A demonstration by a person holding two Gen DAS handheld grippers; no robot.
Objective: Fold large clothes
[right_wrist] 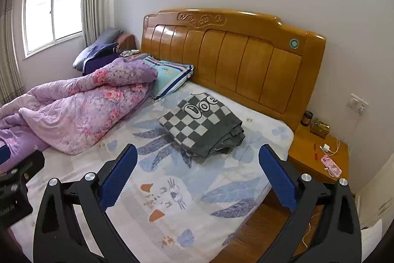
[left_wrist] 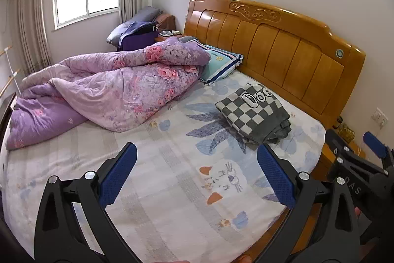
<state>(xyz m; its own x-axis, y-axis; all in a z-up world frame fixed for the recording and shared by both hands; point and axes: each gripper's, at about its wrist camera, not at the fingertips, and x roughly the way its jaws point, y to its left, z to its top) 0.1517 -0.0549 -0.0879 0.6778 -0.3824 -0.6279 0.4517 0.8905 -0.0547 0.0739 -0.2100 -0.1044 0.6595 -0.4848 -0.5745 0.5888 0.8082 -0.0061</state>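
**A:** Where is the garment?

**B:** The folded grey-and-white checkered garment with "Doe" lettering (left_wrist: 253,115) (right_wrist: 200,125) lies on the bed sheet printed with blue leaves and a small cartoon figure (left_wrist: 172,176) (right_wrist: 172,189), near the head end, just in front of the carved honey-coloured wooden headboard (left_wrist: 275,51) (right_wrist: 231,58). It sits towards the bed's right edge, with its stacked layers showing along the near side.

**A:** And the grippers?

**B:** The left gripper (left_wrist: 197,176), black with blue textured pads, hangs over the near part of the sheet with its fingers (left_wrist: 118,174) spread wide and nothing between them. The right gripper (right_wrist: 198,176) is likewise released, fingers (right_wrist: 277,176) apart, holding nothing. Both are well short of the garment; neither touches it.

**A:** What else is on the bed?

**B:** A rumpled purple floral quilt (left_wrist: 98,93) (right_wrist: 73,105) is heaped along the left side, reaching up to a pale blue pillow with striped edges (left_wrist: 221,63) (right_wrist: 170,78) at the headboard. The pillow is just beside the garment's far left corner.

**A:** Anything off the bed?

**B:** A wooden nightstand (right_wrist: 307,152) stands by the bed's right head corner, carrying a pink phone case (right_wrist: 331,165), a white charger with cable (right_wrist: 326,147) and a small golden box (right_wrist: 319,128).
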